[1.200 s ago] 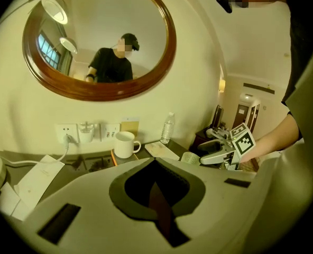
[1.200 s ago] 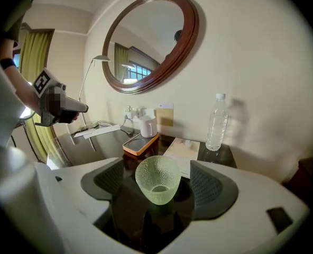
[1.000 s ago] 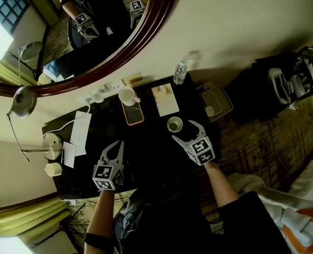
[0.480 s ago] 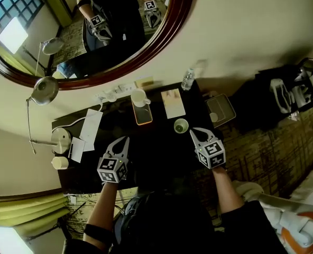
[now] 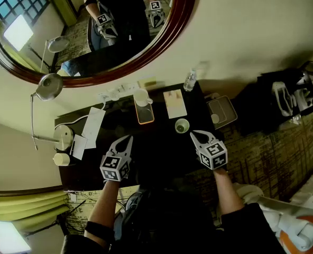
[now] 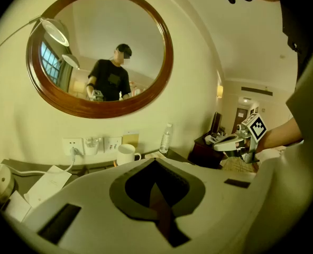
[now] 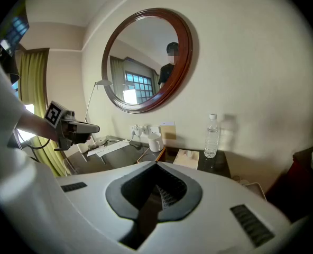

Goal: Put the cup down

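Lamp [image 5: 65, 137] stands at the left end of the dark table [image 5: 159, 155]. Next comes the left gripper [image 5: 126, 140], with its jaws closed tight and nothing in them. The little green cup [image 5: 182, 125] sits upright on the table, right of the middle. The right gripper [image 5: 195, 135] is just below it, not touching, closed and empty

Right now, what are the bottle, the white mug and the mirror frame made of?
Bottle: likely clear plastic; see-through body, white cap.
White mug: probably glazed ceramic; opaque, smooth, with a handle.
Mirror frame: looks like dark polished wood; reddish-brown with a sheen, though veneer or a moulding can't be ruled out.
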The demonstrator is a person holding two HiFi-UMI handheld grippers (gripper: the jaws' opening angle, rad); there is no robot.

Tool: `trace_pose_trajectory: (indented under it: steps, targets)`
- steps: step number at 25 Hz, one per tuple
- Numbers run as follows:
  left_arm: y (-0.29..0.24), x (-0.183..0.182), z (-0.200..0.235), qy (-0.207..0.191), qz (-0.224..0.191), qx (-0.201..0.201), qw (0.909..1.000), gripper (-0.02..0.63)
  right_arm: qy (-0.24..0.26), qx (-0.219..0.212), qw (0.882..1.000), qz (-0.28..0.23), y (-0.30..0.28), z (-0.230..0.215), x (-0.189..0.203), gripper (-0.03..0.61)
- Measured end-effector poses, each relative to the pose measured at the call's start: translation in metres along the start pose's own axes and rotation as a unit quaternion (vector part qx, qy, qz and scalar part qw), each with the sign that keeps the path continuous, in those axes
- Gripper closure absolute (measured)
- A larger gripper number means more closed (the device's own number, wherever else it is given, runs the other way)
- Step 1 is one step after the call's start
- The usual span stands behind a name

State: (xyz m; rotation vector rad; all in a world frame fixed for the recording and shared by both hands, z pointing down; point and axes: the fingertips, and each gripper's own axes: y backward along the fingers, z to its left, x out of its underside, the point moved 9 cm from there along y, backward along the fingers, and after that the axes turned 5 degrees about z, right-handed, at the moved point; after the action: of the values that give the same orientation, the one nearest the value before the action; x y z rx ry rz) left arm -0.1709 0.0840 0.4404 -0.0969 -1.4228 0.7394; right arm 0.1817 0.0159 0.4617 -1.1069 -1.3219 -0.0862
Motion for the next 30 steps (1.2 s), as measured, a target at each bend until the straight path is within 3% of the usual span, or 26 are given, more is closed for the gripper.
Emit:
trace_pose_trajectory:
  steps: [17,21,24,30]
  targets:
    - [-0.022,-0.006,0.004,0.035,0.003,-0.011,0.9993,0.612,-0.008,-0.026,1.000,0.002,-0.003,-0.010,-0.002,0.565]
    - [-0.035,-0.013,0.012,0.031,0.014,0.004,0.9994,0.555,-0.011,-0.040,0.999,0.004,-0.009,-0.002,-0.004,0.565]
    - [-0.051,-0.015,0.024,0.026,0.016,0.028,0.9991,0.470,-0.014,-0.047,0.999,0.005,-0.018,0.010,-0.007,0.565]
    - [-0.086,-0.023,0.051,-0.013,0.039,0.071,0.9966,0.344,-0.026,-0.052,0.998,0.006,-0.040,0.042,-0.013,0.565]
